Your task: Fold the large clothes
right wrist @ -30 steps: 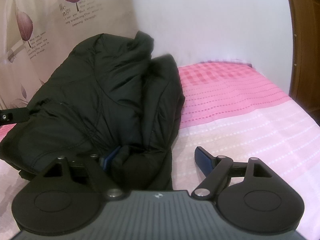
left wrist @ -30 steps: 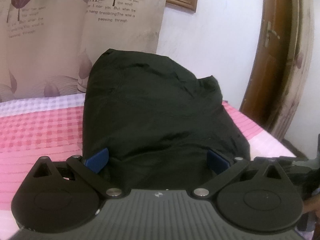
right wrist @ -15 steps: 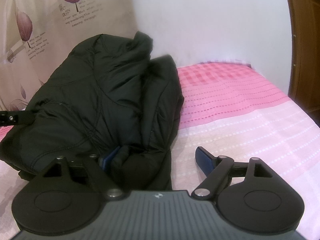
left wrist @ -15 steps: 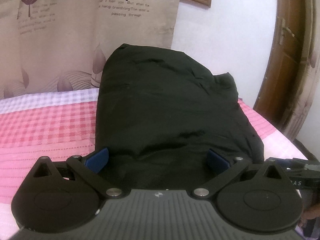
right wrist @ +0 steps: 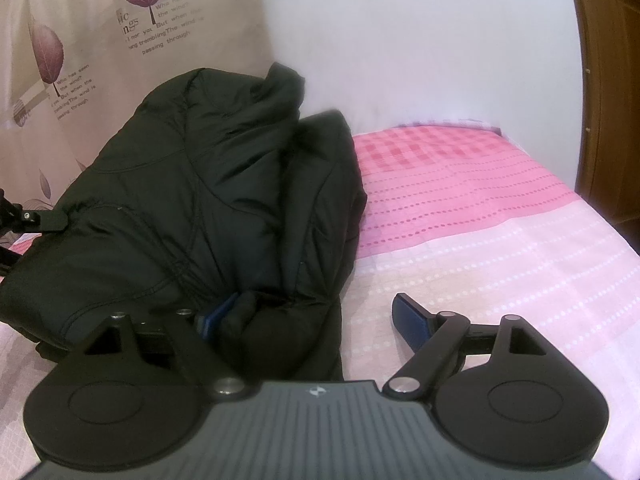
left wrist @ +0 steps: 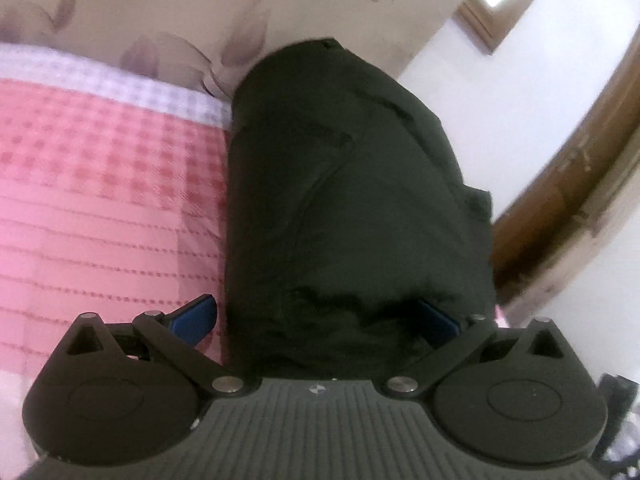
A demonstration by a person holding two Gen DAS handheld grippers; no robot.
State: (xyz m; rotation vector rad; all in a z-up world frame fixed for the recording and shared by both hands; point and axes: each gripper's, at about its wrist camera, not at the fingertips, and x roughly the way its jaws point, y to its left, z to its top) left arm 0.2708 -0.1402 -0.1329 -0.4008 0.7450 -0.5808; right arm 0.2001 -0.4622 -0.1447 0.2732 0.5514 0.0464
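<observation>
A bulky black jacket (left wrist: pixel 352 208) lies bundled on the pink checked bedsheet (left wrist: pixel 100 200). My left gripper (left wrist: pixel 316 316) is open wide at the jacket's near end. One of its blue pads (left wrist: pixel 192 318) is over the sheet, the other is tucked against the fabric. In the right wrist view the jacket (right wrist: pixel 200 208) lies at the left. My right gripper (right wrist: pixel 312 312) is open too, with the jacket's near corner between its jaws. Its left pad is buried in the folds and its right pad (right wrist: pixel 408 316) is over the bare sheet. A black part of the left gripper (right wrist: pixel 40 218) shows at the jacket's far left side.
A leaf-print curtain (right wrist: pixel 100 60) hangs behind the bed, with a white wall (right wrist: pixel 420 40) beside it. A brown wooden door (right wrist: pixel 608 100) stands at the right. Open pink sheet (right wrist: pixel 480 220) lies to the right of the jacket.
The left wrist view has tilted and drawn closer to the jacket, and its left pad now sits off the fabric over the sheet. The right gripper and the jacket have not moved.
</observation>
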